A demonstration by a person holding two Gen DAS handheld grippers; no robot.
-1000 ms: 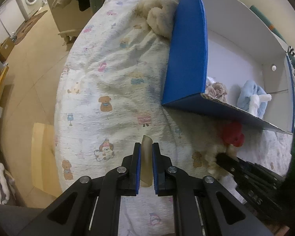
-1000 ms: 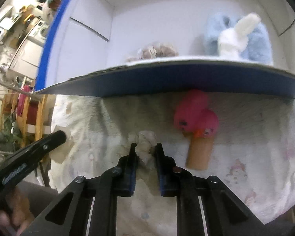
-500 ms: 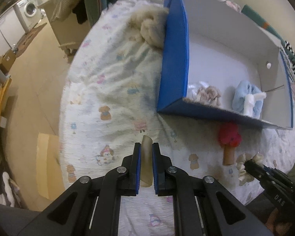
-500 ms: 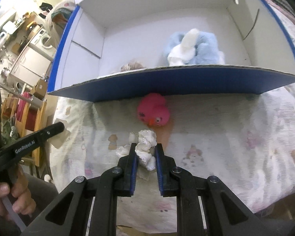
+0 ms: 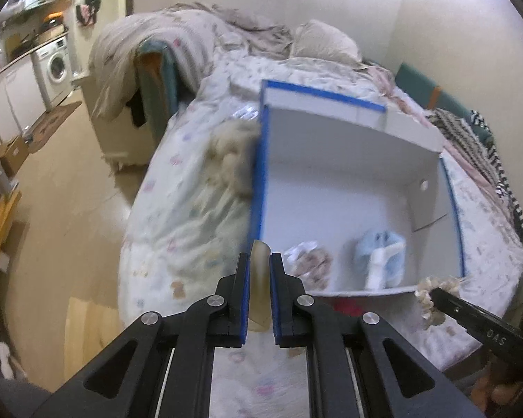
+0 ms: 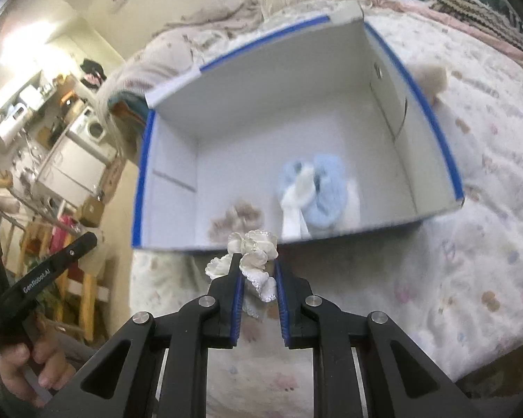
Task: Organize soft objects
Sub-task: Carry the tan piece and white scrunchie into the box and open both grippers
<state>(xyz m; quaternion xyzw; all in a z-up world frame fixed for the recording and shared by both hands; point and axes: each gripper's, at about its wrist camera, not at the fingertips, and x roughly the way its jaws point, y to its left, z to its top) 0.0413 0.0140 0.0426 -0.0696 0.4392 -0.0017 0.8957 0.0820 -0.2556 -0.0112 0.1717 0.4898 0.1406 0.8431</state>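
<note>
My right gripper (image 6: 256,264) is shut on a white frilly scrunchie (image 6: 254,261) and holds it in the air just in front of the near wall of a blue-edged white box (image 6: 296,129). The scrunchie also shows in the left wrist view (image 5: 430,296). In the box (image 5: 331,188) lie a light blue plush toy (image 6: 317,191) and a beige scrunchie (image 6: 235,219). My left gripper (image 5: 259,261) is shut on a flat beige soft piece (image 5: 260,285), above the bed by the box's near left corner. A red plush (image 5: 345,304) peeks out below the box's near wall.
The box sits on a bed with a patterned white quilt (image 5: 184,216). A fluffy beige item (image 5: 233,160) lies against the box's left wall. Pillows and bedding (image 5: 226,31) pile up at the bed's far end. Floor and a washing machine (image 5: 57,66) are at left.
Both grippers have risen and tilted up, so the box's inside shows from above. The right gripper lifted the white scrunchie off the quilt toward the box's near wall.
</note>
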